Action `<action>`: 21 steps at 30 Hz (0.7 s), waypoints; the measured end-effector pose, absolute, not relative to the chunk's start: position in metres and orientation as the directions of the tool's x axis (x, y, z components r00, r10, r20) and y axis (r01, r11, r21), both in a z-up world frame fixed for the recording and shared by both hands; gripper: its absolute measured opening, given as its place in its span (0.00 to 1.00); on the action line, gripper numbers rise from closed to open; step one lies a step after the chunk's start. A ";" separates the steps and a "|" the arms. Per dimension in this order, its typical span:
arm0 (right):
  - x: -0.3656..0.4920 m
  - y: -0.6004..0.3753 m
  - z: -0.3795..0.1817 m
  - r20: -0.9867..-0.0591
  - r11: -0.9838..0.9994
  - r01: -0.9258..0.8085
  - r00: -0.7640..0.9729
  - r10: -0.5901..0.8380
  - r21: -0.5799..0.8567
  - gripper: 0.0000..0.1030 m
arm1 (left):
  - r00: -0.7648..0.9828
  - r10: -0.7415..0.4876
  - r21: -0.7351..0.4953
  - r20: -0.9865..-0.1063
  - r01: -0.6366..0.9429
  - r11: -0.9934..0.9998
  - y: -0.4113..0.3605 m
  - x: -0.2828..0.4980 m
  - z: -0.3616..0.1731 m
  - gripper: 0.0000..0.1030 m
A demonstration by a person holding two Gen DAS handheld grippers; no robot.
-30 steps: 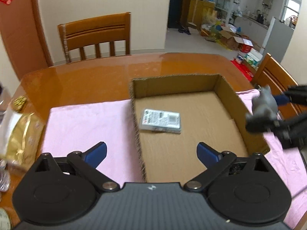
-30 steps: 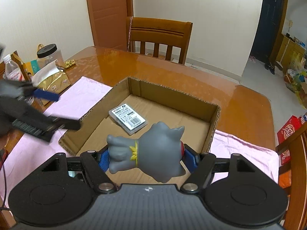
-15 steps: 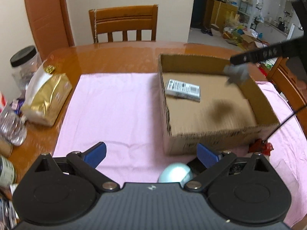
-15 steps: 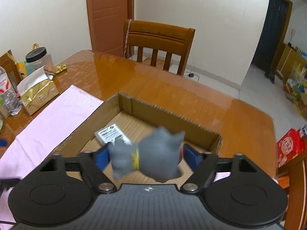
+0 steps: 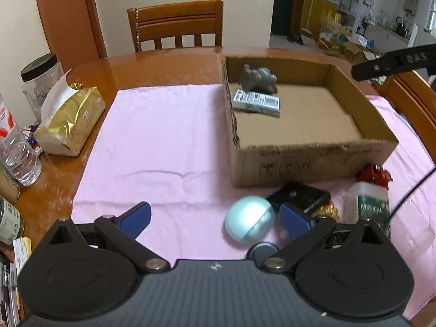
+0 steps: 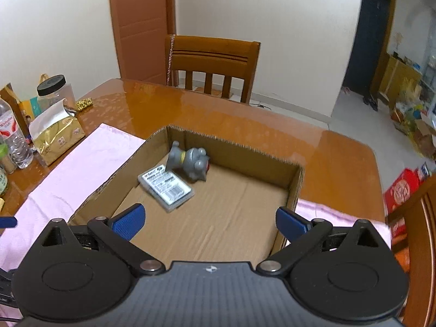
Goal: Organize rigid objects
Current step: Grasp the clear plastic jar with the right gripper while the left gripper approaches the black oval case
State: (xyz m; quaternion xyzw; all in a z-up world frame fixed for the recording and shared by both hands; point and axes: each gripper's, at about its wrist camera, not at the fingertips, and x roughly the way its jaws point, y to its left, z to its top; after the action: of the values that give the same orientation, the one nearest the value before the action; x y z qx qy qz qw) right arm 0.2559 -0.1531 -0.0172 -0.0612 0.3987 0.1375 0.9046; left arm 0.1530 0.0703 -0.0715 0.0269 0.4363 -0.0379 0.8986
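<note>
Where the pink cloth (image 5: 152,141) lies smooth and faintly creased over the glossy wooden tabletop (image 5: 169,65), the left gripper (image 5: 215,219) hangs with its blue-padded fingers (image 5: 136,215) spread apart and grasping nothing. A round, pale teal ball (image 5: 249,223) with a seam around its middle sits on the cloth between them, close by the right-hand pad, just in front of the cardboard box (image 5: 299,160). Also in front of the box lie a flat black block (image 5: 299,196), a white bottle with a green label (image 5: 368,207) and a small red toy (image 5: 374,173) near the box's front right corner. The right gripper (image 6: 211,222) is over the near edge of the box, its jaws having just been opening; they now stand wide and released, with nothing between them. Inside the shallow corrugated box, toward its far left corner, a flat rectangular grey case with a printed label (image 6: 166,186) rests on the floor. The grey toy figure (image 6: 189,160), rounded and with a yellow collar, appears blurred just behind the case, near the back wall. Left of the box, a crinkled gold tissue pack (image 5: 70,122) stands on the tabletop.
</note>
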 end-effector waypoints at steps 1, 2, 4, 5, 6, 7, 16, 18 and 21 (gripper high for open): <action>0.250 -0.154 -0.019 -0.740 0.958 -0.288 0.643 0.199 0.007 1.00 | 0.616 -0.040 0.023 -0.787 0.094 0.995 0.069 0.151 -0.072 0.97; 0.242 -0.156 -0.021 -0.740 0.961 -0.276 0.643 0.197 0.016 1.00 | 0.618 -0.037 0.029 -0.785 0.096 0.995 0.068 0.149 -0.073 0.97; 0.228 -0.159 -0.026 -0.745 0.967 -0.255 0.638 0.193 0.032 1.00 | 0.620 -0.032 0.037 -0.784 0.098 0.995 0.067 0.144 -0.075 0.97; 0.220 -0.160 -0.030 -0.751 0.970 -0.241 0.633 0.187 0.039 1.00 | 0.616 -0.035 0.038 -0.787 0.105 0.994 0.066 0.141 -0.076 0.97; 0.211 -0.162 -0.034 -0.757 0.972 -0.230 0.628 0.182 0.043 1.00 | 0.614 -0.040 0.038 -0.789 0.114 0.993 0.065 0.138 -0.077 0.97; 0.204 -0.163 -0.038 -0.762 0.974 -0.221 0.623 0.176 0.044 1.00 | 0.612 -0.046 0.036 -0.790 0.122 0.992 0.065 0.136 -0.079 0.97; 0.132 -0.181 -0.085 -0.839 0.989 -0.145 0.534 0.099 0.025 1.00 | 0.558 -0.115 -0.006 -0.822 0.193 0.981 0.062 0.114 -0.102 0.97; 0.122 -0.184 -0.097 -0.856 0.991 -0.132 0.510 0.086 0.021 1.00 | 0.545 -0.125 -0.010 -0.829 0.209 0.978 0.061 0.109 -0.107 0.97; 0.112 -0.189 -0.111 -0.875 0.995 -0.094 0.480 0.062 0.019 1.00 | 0.524 -0.139 -0.017 -0.840 0.232 0.973 0.061 0.104 -0.114 0.97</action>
State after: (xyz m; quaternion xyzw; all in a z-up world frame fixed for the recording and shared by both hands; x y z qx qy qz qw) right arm 0.1119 -0.1888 -0.1115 -0.0157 0.5081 0.0452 0.8600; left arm 0.1036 0.0609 -0.1137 0.0487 0.4763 -0.1066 0.8715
